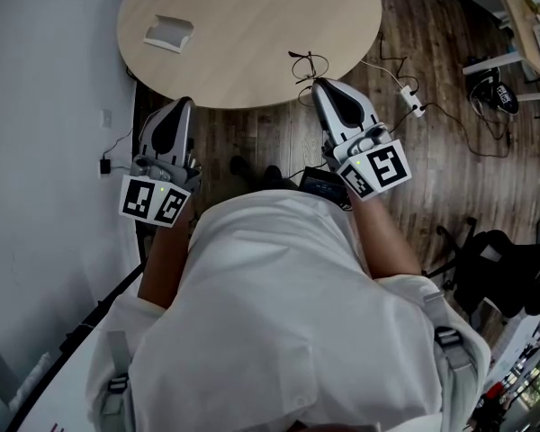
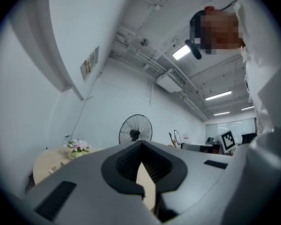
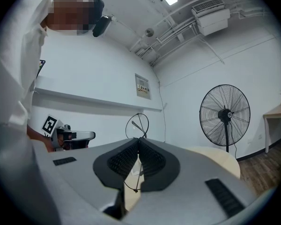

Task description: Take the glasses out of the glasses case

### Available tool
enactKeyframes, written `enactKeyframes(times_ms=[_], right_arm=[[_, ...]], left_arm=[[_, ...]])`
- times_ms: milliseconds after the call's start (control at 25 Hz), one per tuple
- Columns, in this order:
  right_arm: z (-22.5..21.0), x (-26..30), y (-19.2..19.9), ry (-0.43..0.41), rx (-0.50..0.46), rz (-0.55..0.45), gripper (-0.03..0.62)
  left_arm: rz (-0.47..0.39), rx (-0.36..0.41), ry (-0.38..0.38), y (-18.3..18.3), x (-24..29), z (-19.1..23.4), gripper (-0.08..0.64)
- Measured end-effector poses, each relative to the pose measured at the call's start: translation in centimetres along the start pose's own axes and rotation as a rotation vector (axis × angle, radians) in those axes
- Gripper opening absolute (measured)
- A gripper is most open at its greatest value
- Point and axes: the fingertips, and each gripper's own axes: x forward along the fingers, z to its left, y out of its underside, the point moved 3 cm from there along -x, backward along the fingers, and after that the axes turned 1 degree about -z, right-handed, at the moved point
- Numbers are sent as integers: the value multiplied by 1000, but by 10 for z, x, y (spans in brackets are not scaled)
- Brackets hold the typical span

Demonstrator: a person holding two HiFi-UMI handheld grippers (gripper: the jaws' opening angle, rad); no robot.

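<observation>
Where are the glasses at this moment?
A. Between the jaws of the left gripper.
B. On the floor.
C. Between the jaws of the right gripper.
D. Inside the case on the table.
C: the right gripper is shut on the glasses, and the glasses case lies apart from them on the round table.

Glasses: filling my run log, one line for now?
glasses | out of case | right gripper shut on glasses | left gripper shut, empty

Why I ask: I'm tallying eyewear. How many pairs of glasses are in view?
1: the glasses, pinched in the right gripper's jaws. The glasses case on the table looks empty, though it shows small.
</observation>
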Motion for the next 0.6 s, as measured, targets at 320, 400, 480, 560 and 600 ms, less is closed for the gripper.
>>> enactKeyframes(times_ms=[320,400,480,560,600], right_arm=[[-6,0,-3,13,9,-5,26],[-8,1,-3,16,12,-7,26],[-10,0,-2,18,13,-7,26],[-11,0,-2,20,14,-8,26],[-12,1,-2,22,15,-9,26]], left_arm=[[24,-4,-91,3,5,10,2],[20,-16,-78,3,5,9,3],[8,-7,-55,1,7,5,5],[5,21,-40,0,8,2,5],[8,30,-38,0,9,2,5]])
